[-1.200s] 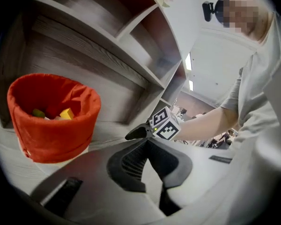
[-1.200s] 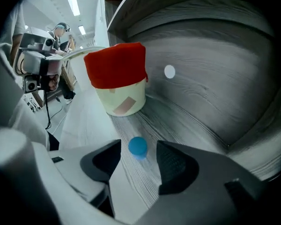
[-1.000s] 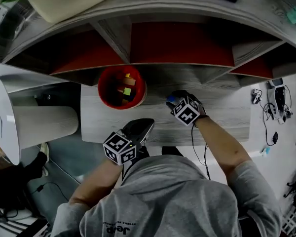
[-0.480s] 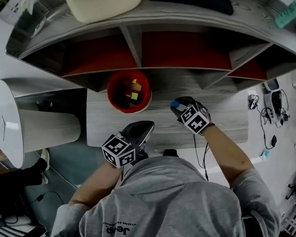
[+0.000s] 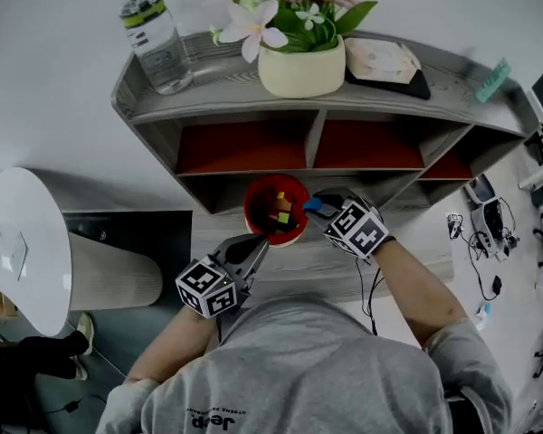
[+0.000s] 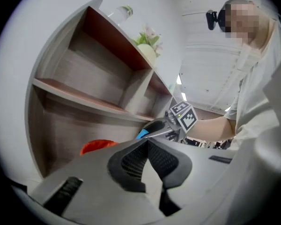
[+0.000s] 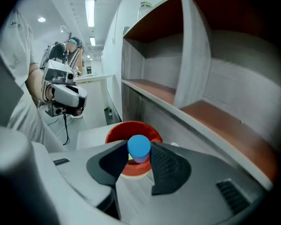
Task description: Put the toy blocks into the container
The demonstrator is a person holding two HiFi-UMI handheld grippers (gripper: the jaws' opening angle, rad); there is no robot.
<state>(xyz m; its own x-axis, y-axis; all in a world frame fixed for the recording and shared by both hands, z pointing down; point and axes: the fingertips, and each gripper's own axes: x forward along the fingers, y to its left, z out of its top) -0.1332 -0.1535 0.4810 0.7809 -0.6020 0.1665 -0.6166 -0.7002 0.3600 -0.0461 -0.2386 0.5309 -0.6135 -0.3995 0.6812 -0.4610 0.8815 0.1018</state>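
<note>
A red round container [image 5: 277, 210] with several coloured blocks inside stands on the grey desk under the shelf unit; it also shows as the red container [image 7: 133, 135] and the red container [image 6: 97, 146]. My right gripper [image 5: 319, 203] hovers at the container's right rim, shut on a blue round block [image 7: 139, 147], seen too as the blue block [image 5: 311, 203] and the blue block [image 6: 142, 134]. My left gripper [image 5: 256, 245] sits just in front of the container, its jaws pressed together with nothing between them.
A grey shelf unit [image 5: 317, 107] with red-backed compartments rises behind the container and carries a water bottle [image 5: 156, 39], a flower pot [image 5: 300, 61] and a dark pad. A white round table [image 5: 18, 242] is at left. Cables and devices [image 5: 484, 215] lie at right.
The head view has tilted up, showing the shelf top. My right gripper has carried the blue block left, up to the container's rim. The left gripper stays in front of the container.
</note>
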